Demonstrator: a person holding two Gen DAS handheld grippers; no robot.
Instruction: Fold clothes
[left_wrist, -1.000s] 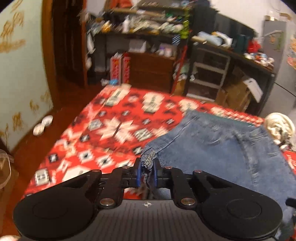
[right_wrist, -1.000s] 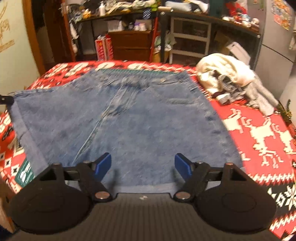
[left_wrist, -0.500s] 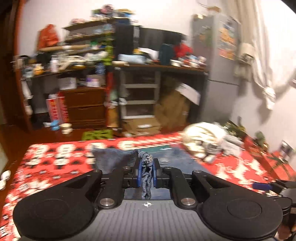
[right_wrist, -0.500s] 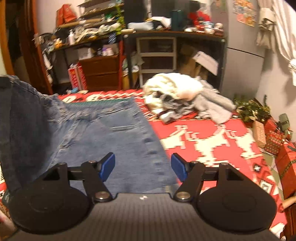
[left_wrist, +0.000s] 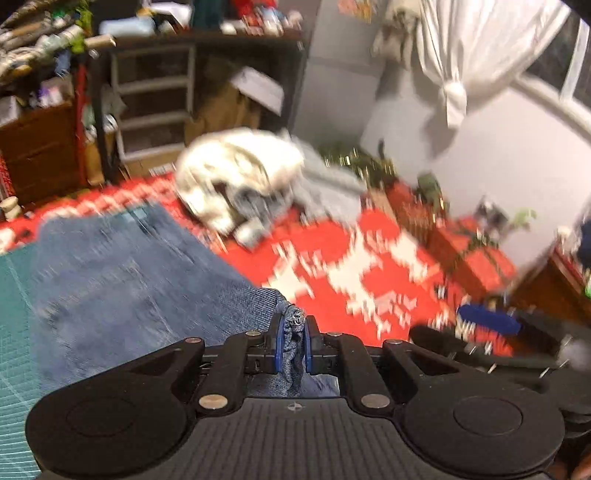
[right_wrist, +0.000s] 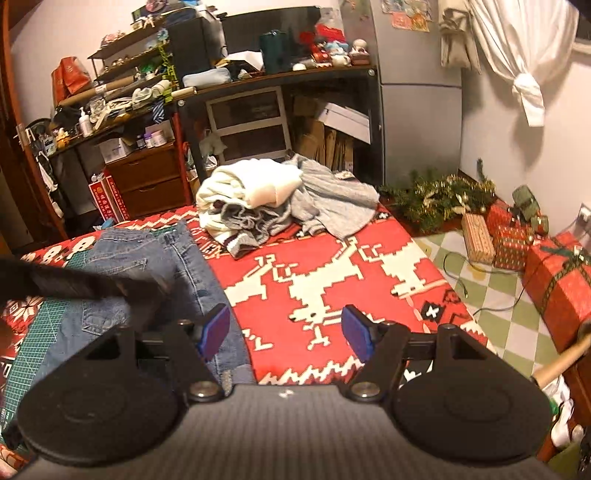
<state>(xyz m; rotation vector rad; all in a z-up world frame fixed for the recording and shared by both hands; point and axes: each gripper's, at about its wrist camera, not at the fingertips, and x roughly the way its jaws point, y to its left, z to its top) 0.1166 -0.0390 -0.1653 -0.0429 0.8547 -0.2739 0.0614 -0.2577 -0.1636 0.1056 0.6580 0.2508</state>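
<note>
Blue denim jeans (left_wrist: 122, 280) lie on the left part of a red and white patterned blanket (left_wrist: 351, 266). My left gripper (left_wrist: 292, 343) is shut on a bunched corner of the denim, which pokes up between its blue pads. In the right wrist view the jeans (right_wrist: 155, 273) sit folded over at the left. There the left gripper shows as a dark blurred shape (right_wrist: 85, 284) above them. My right gripper (right_wrist: 284, 328) stands open over the red blanket (right_wrist: 332, 280), just right of the denim's edge, with nothing between its fingers.
A heap of white and grey clothes (right_wrist: 280, 199) lies at the blanket's far side. A green cutting mat (left_wrist: 14, 295) shows under the jeans at the left. Wrapped gift boxes (right_wrist: 517, 236) and tinsel garland (right_wrist: 436, 195) stand on the floor at right. Cluttered shelves (right_wrist: 236, 103) line the back wall.
My left gripper has carried the denim corner from the left side across to the right, folding the jeans over. My right gripper has shifted right, off the denim and over bare blanket.
</note>
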